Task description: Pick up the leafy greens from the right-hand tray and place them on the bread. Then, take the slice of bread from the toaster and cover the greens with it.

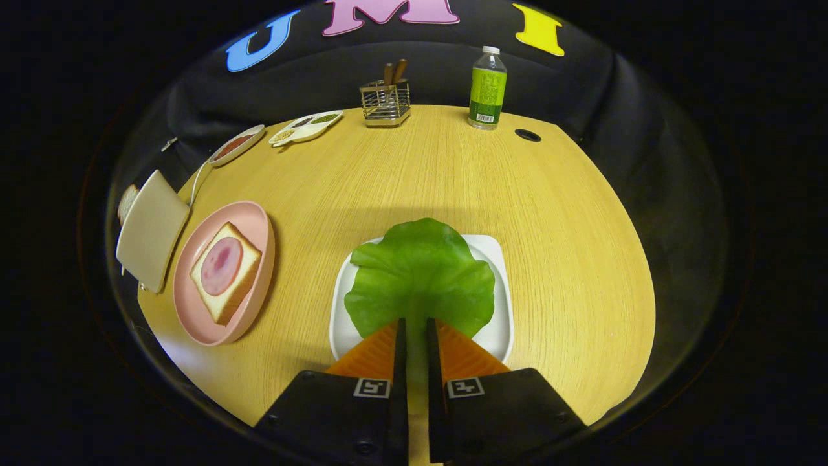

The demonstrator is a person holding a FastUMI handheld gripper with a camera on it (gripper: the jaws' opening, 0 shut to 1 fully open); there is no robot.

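The gripper [414, 323] is closed on the stem edge of the green leaf [420, 272], which lies on a white tray [501, 323] on the desk [453, 175]. To the left, bread [226, 272] with ham sits on a pink plate [259, 223]; just beyond it stands the toaster [150, 230]. Far behind are a bottle [488, 88] and a wire rack [385, 102].

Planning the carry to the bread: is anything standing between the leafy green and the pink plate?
Nothing visible. The claw is closed on the leafy green over the white tray; bare table lies before the pink plate.
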